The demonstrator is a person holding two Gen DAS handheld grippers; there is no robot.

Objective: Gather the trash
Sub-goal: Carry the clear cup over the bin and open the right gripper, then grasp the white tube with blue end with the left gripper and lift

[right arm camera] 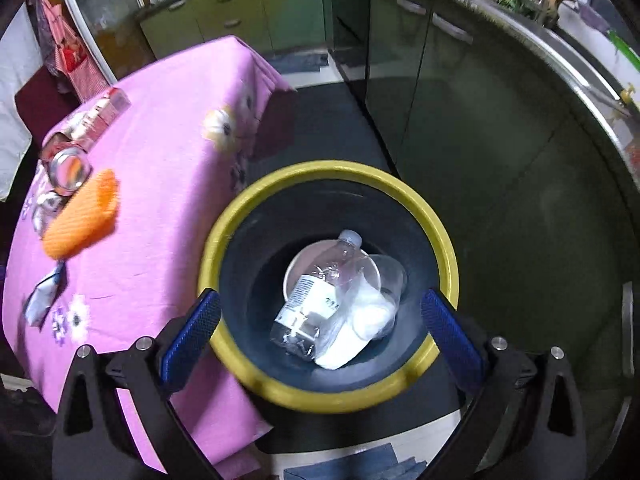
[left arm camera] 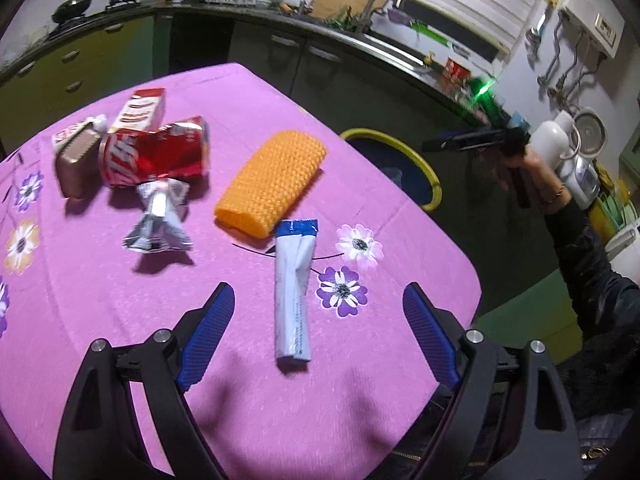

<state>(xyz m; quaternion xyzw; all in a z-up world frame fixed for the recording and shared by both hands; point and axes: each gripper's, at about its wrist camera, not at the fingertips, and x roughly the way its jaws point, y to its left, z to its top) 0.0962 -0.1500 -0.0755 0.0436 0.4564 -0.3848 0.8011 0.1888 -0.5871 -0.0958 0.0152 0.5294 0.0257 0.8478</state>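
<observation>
On the pink tablecloth (left arm camera: 248, 412) lie a white and blue tube wrapper (left arm camera: 294, 292), an orange foam net sleeve (left arm camera: 272, 180), a crushed red can (left arm camera: 156, 152), a silver foil wrapper (left arm camera: 158, 220), a brown packet (left arm camera: 76, 164) and a red and white carton (left arm camera: 140, 110). My left gripper (left arm camera: 318, 336) is open, low over the table, its fingers either side of the tube wrapper. My right gripper (right arm camera: 320, 328) is open and empty above the yellow-rimmed bin (right arm camera: 328, 394), which holds a clear plastic bottle (right arm camera: 320, 292), a plastic cup (right arm camera: 386, 276) and a white bag (right arm camera: 356, 332).
The bin (left arm camera: 424, 168) stands on the floor off the table's right edge. The other hand and gripper (left arm camera: 472, 142) hover above it. Dark kitchen cabinets (right arm camera: 460, 120) and a sink counter (left arm camera: 384, 46) run behind. The orange sleeve (right arm camera: 82, 216) and can (right arm camera: 68, 166) show at the left.
</observation>
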